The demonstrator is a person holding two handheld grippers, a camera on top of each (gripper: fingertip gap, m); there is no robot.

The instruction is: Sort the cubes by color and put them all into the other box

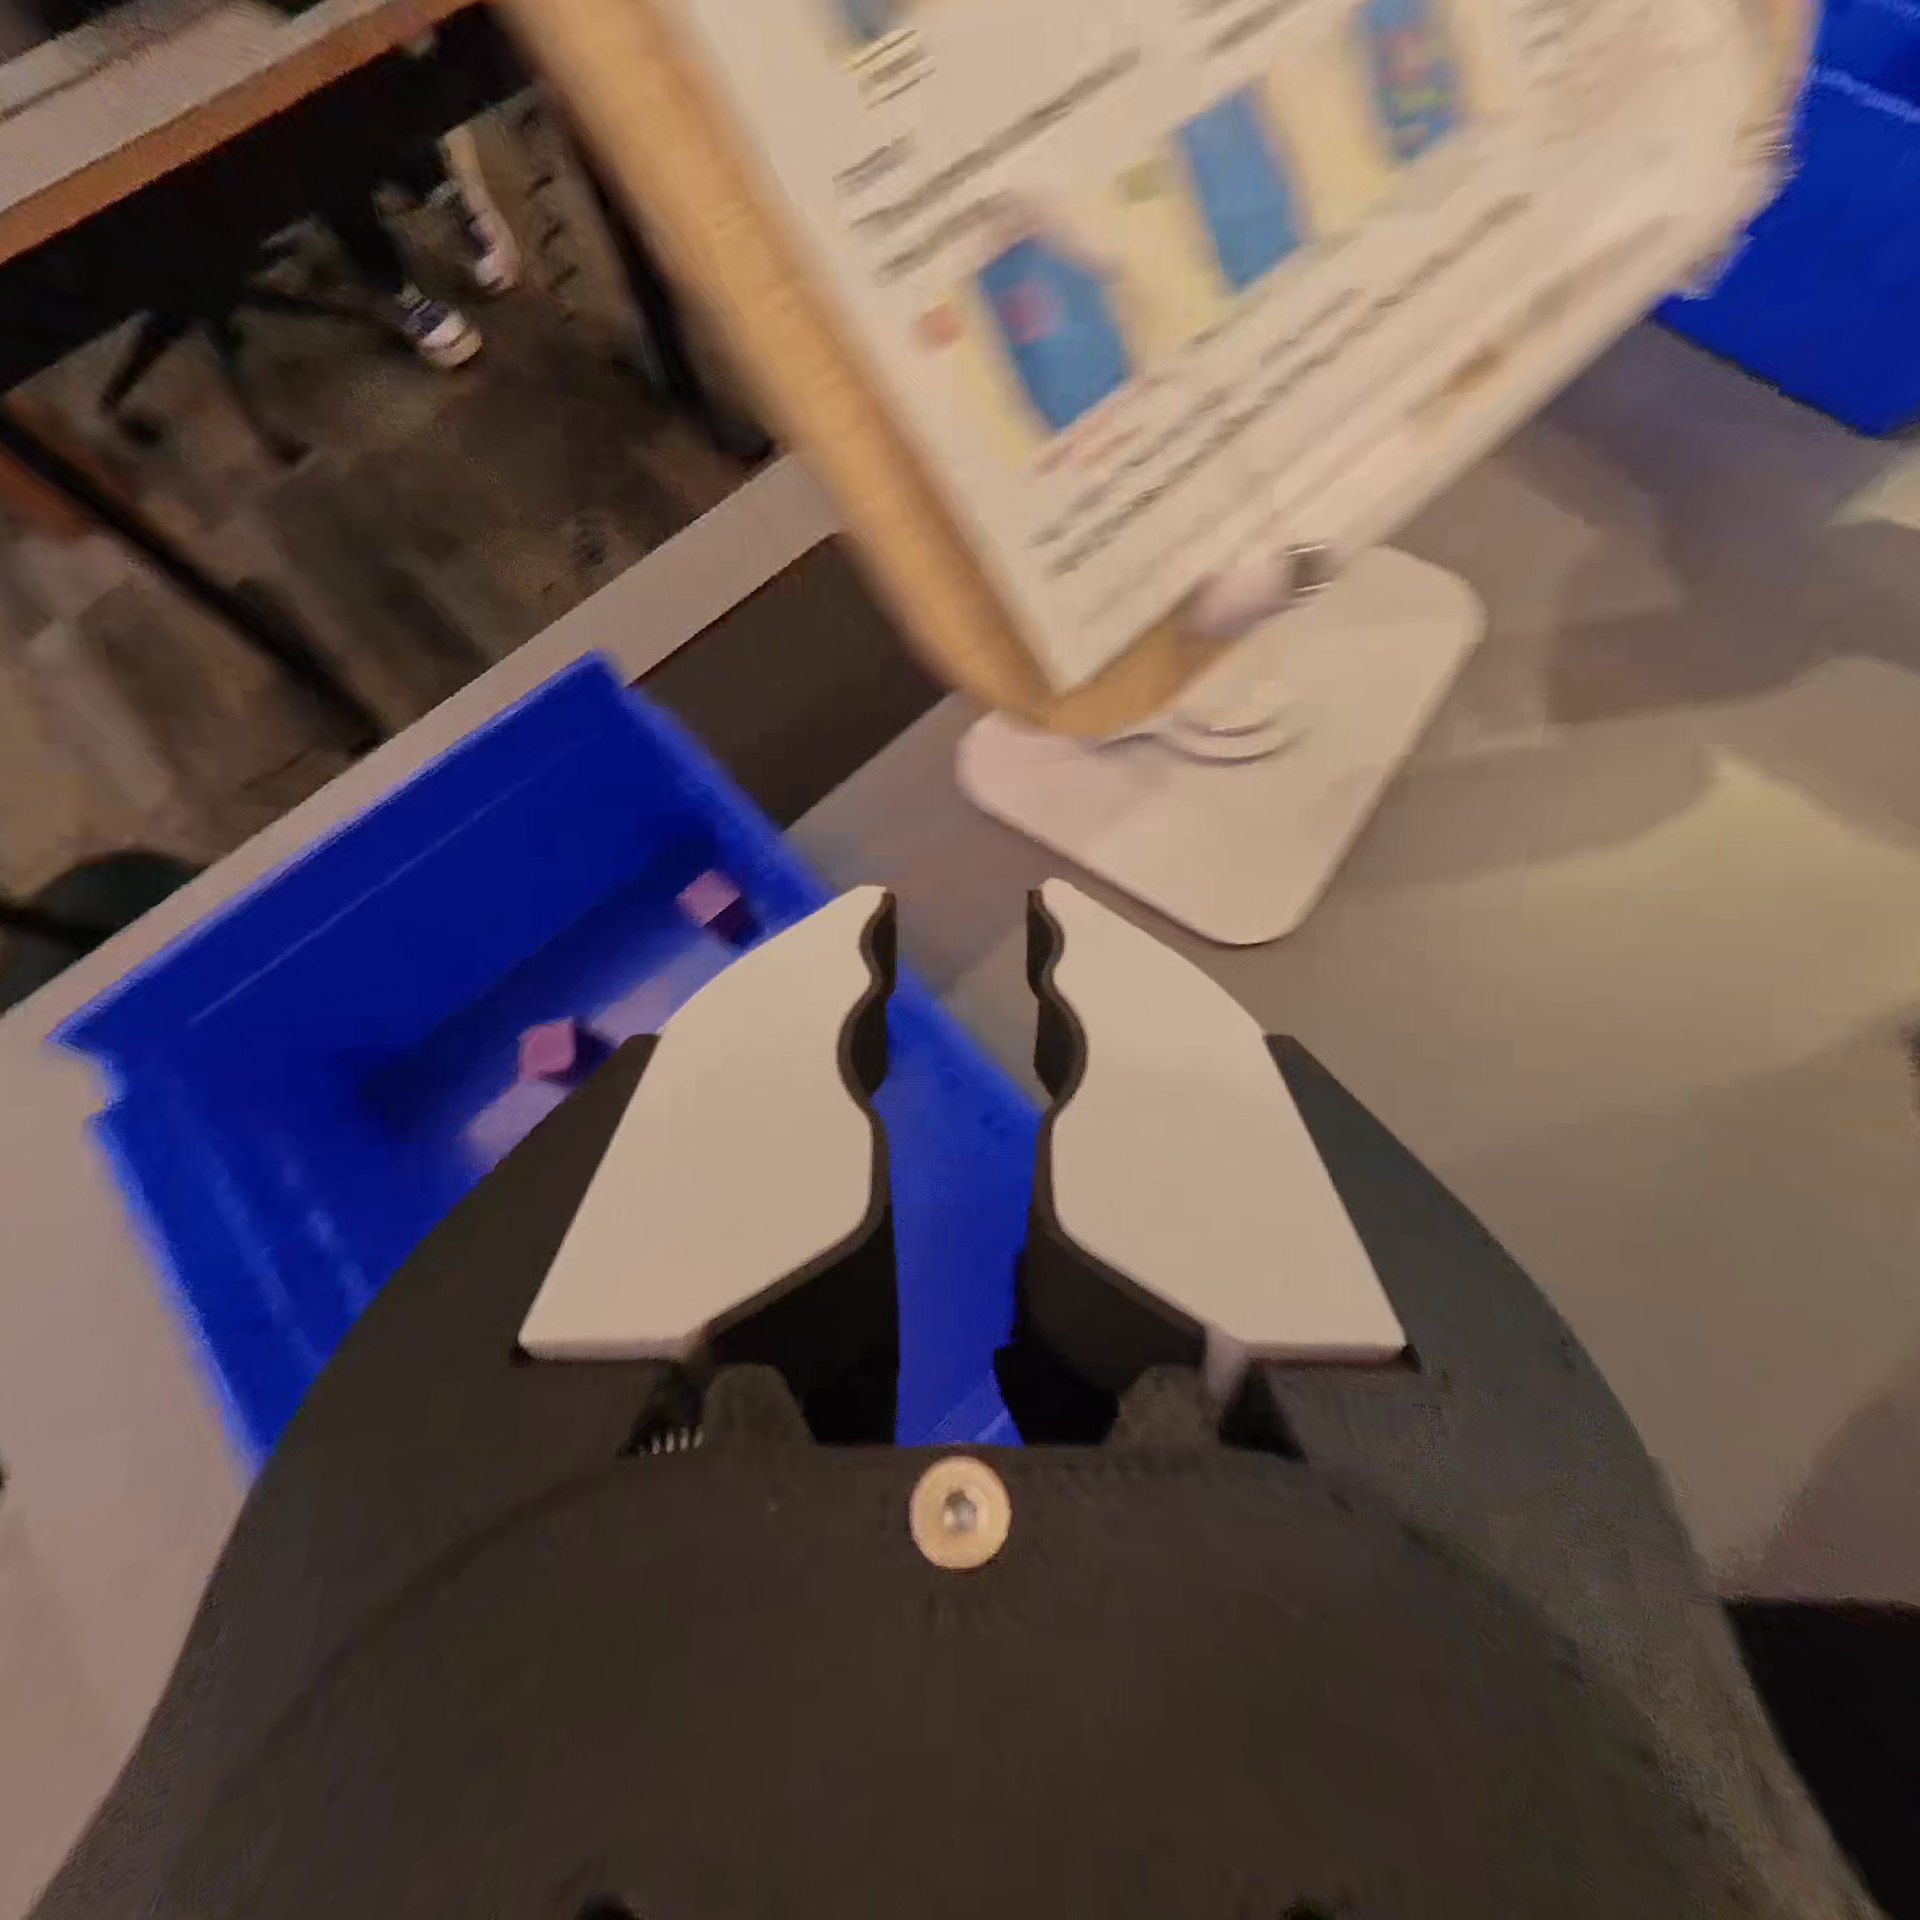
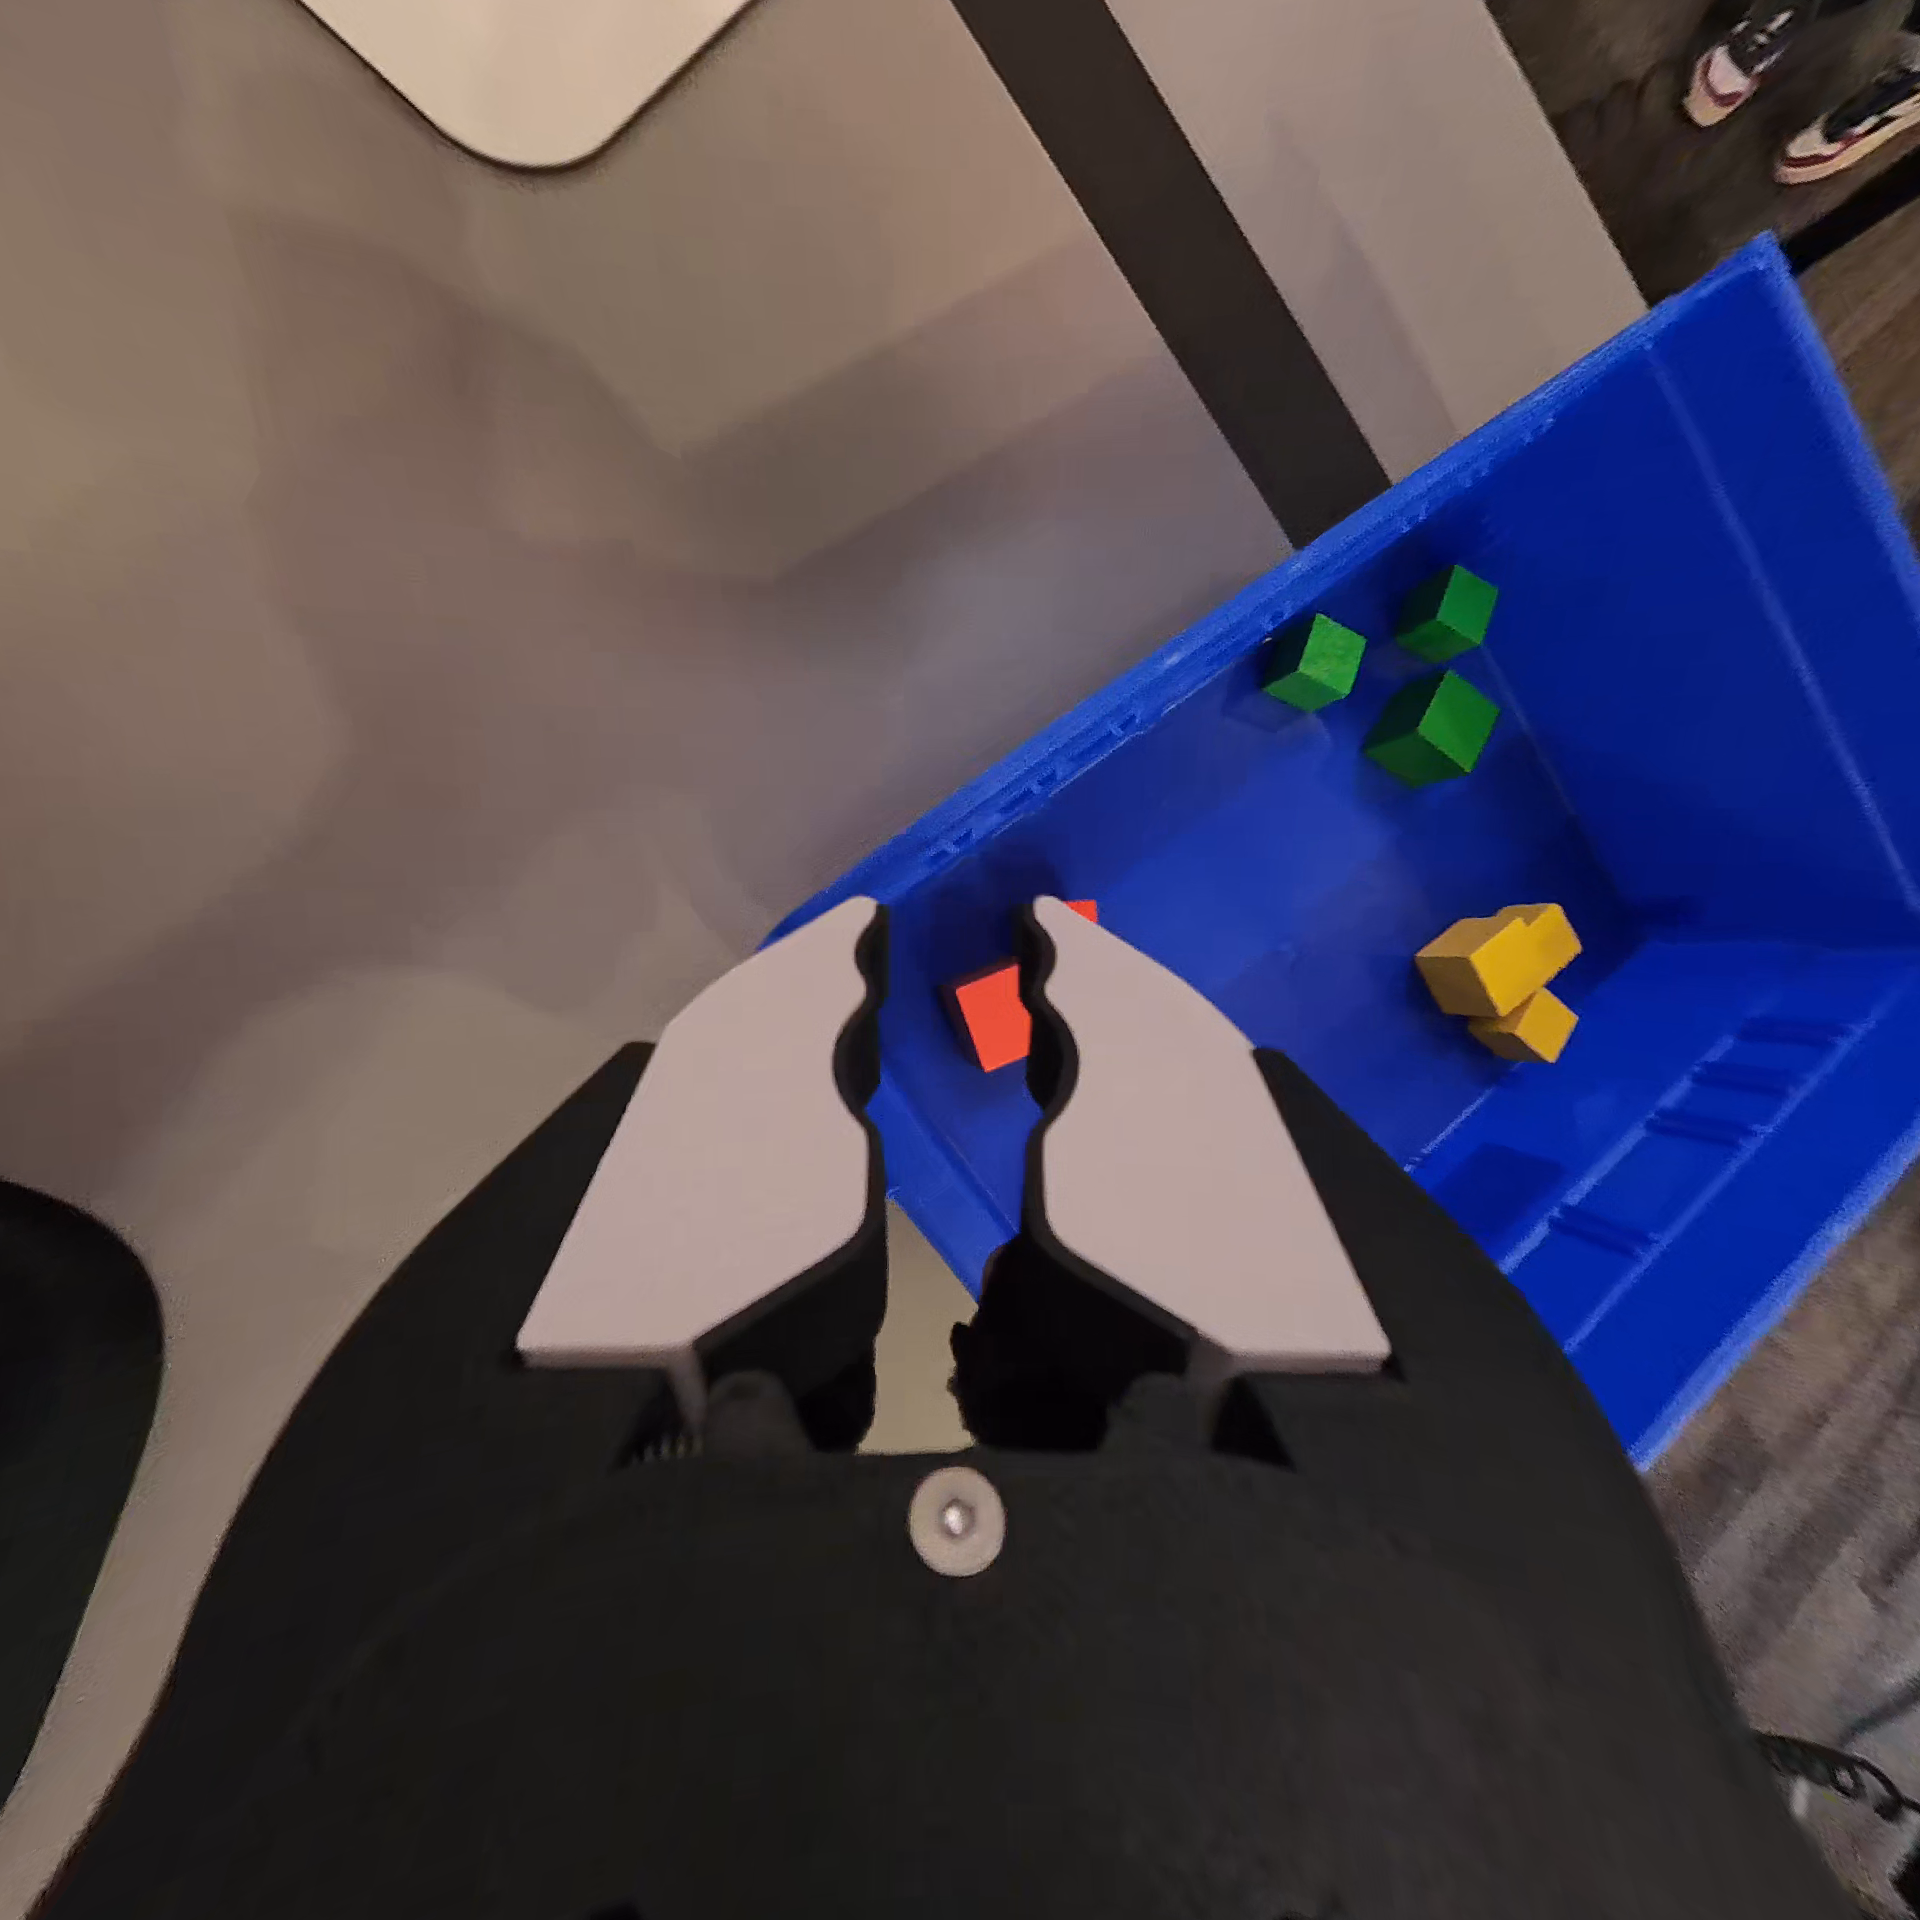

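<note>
The right tongs (image 2: 954, 940) hang parted and empty over the near corner of a blue box (image 2: 1714, 540). A red cube (image 2: 992, 1013) lies on the floor below, gripped by neither pad. Green cubes (image 2: 1434, 727) gather toward one o'clock and yellow cubes (image 2: 1496, 961) toward three, apparently grouped by colour. The left tongs (image 1: 958, 930) are likewise released. Purple cubes (image 1: 556, 1049) wait at ten o'clock in the other blue bin (image 1: 312, 1039) on the tabletop (image 1: 1558, 1039).

The blue box (image 2: 1714, 644) looks like smooth, slightly glossy plastic. The green cubes (image 2: 1434, 727) and yellow cubes (image 2: 1496, 956) look like matt painted wood. The table (image 2: 520, 623) is smooth and matt grey.
</note>
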